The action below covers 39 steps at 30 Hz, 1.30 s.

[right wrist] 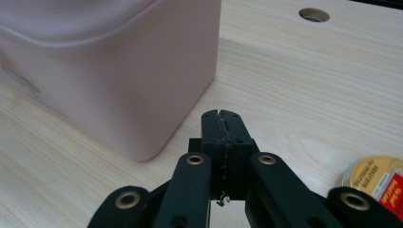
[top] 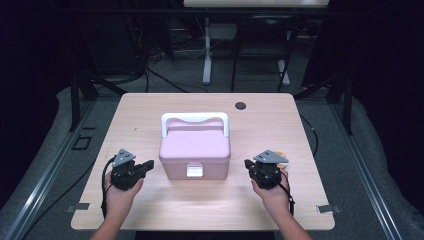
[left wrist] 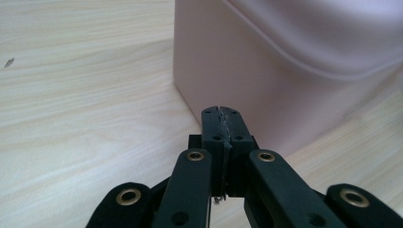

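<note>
Left hand-held gripper (top: pixel 148 165) at about 8 o'clock on the counter (top: pixel 150 110), gripped by the person's left hand (top: pixel 119 192). Jaws pressed together, nothing between them; tip aimed toward 3 o'clock, near the left wall of the box, not touching. In the left gripper view the same left hand-held gripper (left wrist: pixel 221 112) shows its jaws meeting along a thin seam, just short of the box's lower corner.

Pink box (top: pixel 195 152) at centre of the counter. Lid down, white latch (top: pixel 195 170) on the front face toward 6 o'clock, white handle (top: pixel 195 120) arched over the back of the lid toward 12 o'clock. Small dark round hole (top: pixel 241 105) in the counter near 1 o'clock of the box.

Right hand-held gripper (top: pixel 247 164) at about 4 o'clock on the counter, held by the right hand (top: pixel 272 192). Jaws pressed together, empty; tip aimed toward 9 o'clock, near the box's right wall, apart from it. A yellow and red round tin (right wrist: pixel 378 178) lies flat on the counter just beside this hand-held gripper, toward 3 o'clock; label too blurred to read.
</note>
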### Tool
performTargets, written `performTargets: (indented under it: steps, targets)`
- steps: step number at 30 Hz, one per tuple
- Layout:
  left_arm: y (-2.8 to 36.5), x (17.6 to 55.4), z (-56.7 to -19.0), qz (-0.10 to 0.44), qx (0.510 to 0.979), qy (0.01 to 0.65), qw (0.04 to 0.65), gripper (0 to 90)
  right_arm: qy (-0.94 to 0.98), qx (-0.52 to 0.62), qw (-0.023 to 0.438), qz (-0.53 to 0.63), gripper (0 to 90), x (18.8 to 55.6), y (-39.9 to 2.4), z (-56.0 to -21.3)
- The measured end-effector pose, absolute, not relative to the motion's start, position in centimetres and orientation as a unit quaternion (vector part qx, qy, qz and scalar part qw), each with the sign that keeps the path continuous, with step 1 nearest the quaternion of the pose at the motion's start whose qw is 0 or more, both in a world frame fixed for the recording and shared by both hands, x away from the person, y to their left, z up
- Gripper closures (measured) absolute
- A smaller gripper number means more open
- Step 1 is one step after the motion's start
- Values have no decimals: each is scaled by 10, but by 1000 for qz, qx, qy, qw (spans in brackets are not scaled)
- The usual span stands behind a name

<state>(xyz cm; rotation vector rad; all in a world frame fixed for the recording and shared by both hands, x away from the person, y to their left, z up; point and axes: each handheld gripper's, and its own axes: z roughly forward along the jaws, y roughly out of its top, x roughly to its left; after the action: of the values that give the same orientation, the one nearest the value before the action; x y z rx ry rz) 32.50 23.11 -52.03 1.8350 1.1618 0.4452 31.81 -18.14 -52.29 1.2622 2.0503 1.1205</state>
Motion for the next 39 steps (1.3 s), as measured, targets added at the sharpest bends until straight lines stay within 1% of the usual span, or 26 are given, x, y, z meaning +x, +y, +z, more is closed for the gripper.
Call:
performTargets:
  steps: [6, 9, 12, 25, 39]
  targets:
    - [225, 333, -519, 176, 737, 473, 449, 900, 750, 458, 245, 410, 896, 327, -173, -522]
    - [222, 336, -520, 177, 741, 471, 446, 900, 750, 459, 234, 416, 898, 332, -170, -523]
    - [221, 339, -521, 178, 735, 470, 455, 900, 751, 455, 236, 416, 899, 334, -167, -524]
    - [219, 343, -526, 174, 736, 464, 462, 900, 745, 458, 230, 427, 900, 347, -158, -530]
    - [215, 341, -527, 178, 743, 456, 457, 900, 736, 463, 226, 439, 900, 352, -150, -533]
